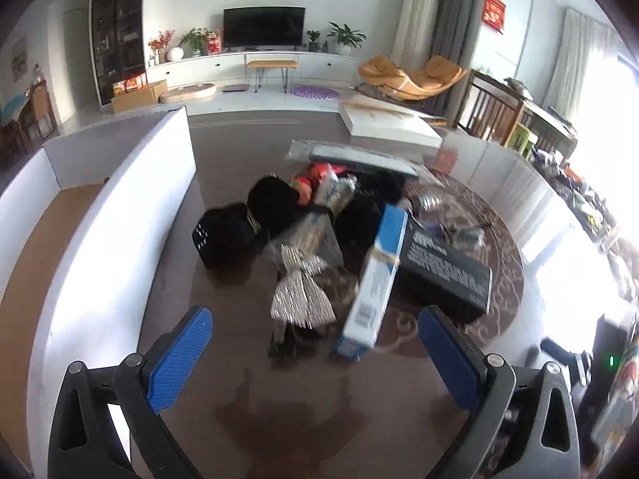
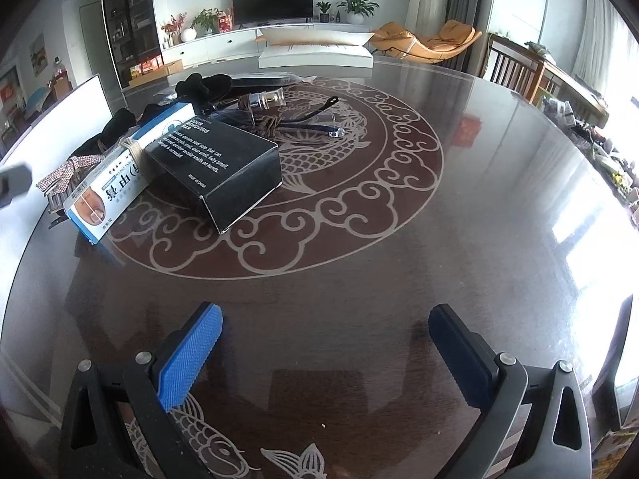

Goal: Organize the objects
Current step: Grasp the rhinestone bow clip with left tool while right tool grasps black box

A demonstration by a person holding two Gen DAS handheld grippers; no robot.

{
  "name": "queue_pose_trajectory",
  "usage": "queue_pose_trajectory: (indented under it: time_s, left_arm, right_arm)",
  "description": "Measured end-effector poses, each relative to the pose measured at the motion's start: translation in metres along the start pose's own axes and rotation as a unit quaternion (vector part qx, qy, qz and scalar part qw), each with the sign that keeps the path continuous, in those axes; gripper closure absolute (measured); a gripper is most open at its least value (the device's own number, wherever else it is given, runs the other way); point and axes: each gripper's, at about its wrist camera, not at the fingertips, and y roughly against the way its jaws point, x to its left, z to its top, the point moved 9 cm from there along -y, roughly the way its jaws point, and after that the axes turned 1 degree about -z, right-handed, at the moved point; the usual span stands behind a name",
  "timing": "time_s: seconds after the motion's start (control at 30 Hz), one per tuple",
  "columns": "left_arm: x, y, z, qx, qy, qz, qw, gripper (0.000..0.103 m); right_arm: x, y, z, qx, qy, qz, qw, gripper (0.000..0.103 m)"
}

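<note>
A heap of objects lies on a dark glossy round table (image 2: 459,239). A long blue-and-white box (image 1: 373,283) (image 2: 127,171) tied with string leans on a black box (image 1: 445,267) (image 2: 219,159) printed with white text. Beside them lie a silver sequin bow (image 1: 301,291) (image 2: 60,177), black fabric items (image 1: 275,203) (image 2: 203,84), a black case (image 1: 219,235), crinkled snack packets (image 1: 319,183), and a clear-capped bottle (image 2: 261,99). My left gripper (image 1: 315,331) hovers open just short of the bow and blue box. My right gripper (image 2: 325,327) is open over bare tabletop, well right of the heap.
A white open storage box (image 1: 120,207) stands at the table's left. A flat white box (image 1: 391,123) (image 2: 315,58) lies at the far edge. A living room with TV stand, orange lounger and wooden chairs lies beyond. Wide bare tabletop lies right of the heap.
</note>
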Motion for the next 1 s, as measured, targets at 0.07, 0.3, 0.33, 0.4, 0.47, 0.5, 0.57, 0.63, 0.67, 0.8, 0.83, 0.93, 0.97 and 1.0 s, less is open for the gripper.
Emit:
queue_pose_trajectory:
  time_s: [0.07, 0.3, 0.33, 0.4, 0.47, 0.5, 0.57, 0.63, 0.67, 0.8, 0.83, 0.93, 0.97, 1.0]
  left_arm:
    - [0.009, -0.022, 0.014, 0.008, 0.03, -0.003, 0.9995, 0.0]
    - [0.028, -0.047, -0.014, 0.056, 0.069, -0.036, 0.9954, 0.07]
    - [0.028, -0.04, -0.02, 0.055, 0.062, -0.032, 0.9961, 0.071]
    - [0.025, -0.024, -0.037, 0.053, 0.042, -0.029, 0.9973, 0.071]
    - [0.021, -0.007, -0.056, 0.055, 0.029, -0.032, 0.9976, 0.07]
    - [0.021, 0.0, -0.063, 0.054, 0.025, -0.035, 0.9976, 0.068]
    - [0.021, 0.008, -0.073, 0.053, 0.024, -0.042, 0.9974, 0.051]
    - [0.023, 0.012, -0.072, 0.038, 0.025, -0.041, 0.9981, 0.013]
    - [0.026, 0.012, -0.069, 0.026, 0.026, -0.033, 0.9988, 0.011]
    - [0.029, -0.001, -0.049, 0.019, 0.032, -0.032, 0.9988, 0.011]
    - [0.026, -0.01, -0.047, 0.03, 0.026, -0.032, 0.9987, 0.011]
    - [0.015, -0.028, -0.046, 0.046, -0.016, -0.033, 0.9983, 0.009]
    - [0.012, -0.03, -0.044, 0.036, -0.032, -0.028, 0.9985, 0.01]
    - [0.013, -0.032, -0.042, 0.03, -0.041, -0.018, 0.9985, 0.022]
  right_arm:
    - [0.0, -0.001, -0.001, 0.002, -0.004, 0.004, 1.0, 0.0]
    - [0.0, -0.001, 0.0, 0.001, -0.004, 0.004, 1.0, 0.0]
    - [0.0, -0.001, 0.0, 0.001, -0.003, 0.004, 1.0, 0.0]
    - [0.001, -0.002, 0.001, 0.001, -0.003, 0.005, 1.0, 0.0]
    - [0.0, -0.002, 0.001, 0.001, -0.003, 0.005, 1.0, 0.0]
    - [0.0, -0.002, 0.0, 0.001, -0.003, 0.005, 1.0, 0.0]
    - [0.0, -0.002, 0.0, 0.001, -0.003, 0.005, 1.0, 0.0]
    - [0.0, -0.002, 0.001, 0.001, -0.003, 0.005, 1.0, 0.0]
    - [0.0, -0.002, 0.0, 0.001, -0.003, 0.005, 1.0, 0.0]
    - [0.0, -0.002, 0.0, 0.0, -0.003, 0.005, 1.0, 0.0]
    - [0.0, -0.002, 0.001, 0.0, -0.003, 0.005, 1.0, 0.0]
    - [0.001, -0.002, 0.001, 0.0, -0.003, 0.005, 1.0, 0.0]
    - [0.001, -0.002, 0.0, 0.0, -0.003, 0.005, 1.0, 0.0]
    - [0.0, -0.002, 0.0, 0.0, -0.003, 0.005, 1.0, 0.0]
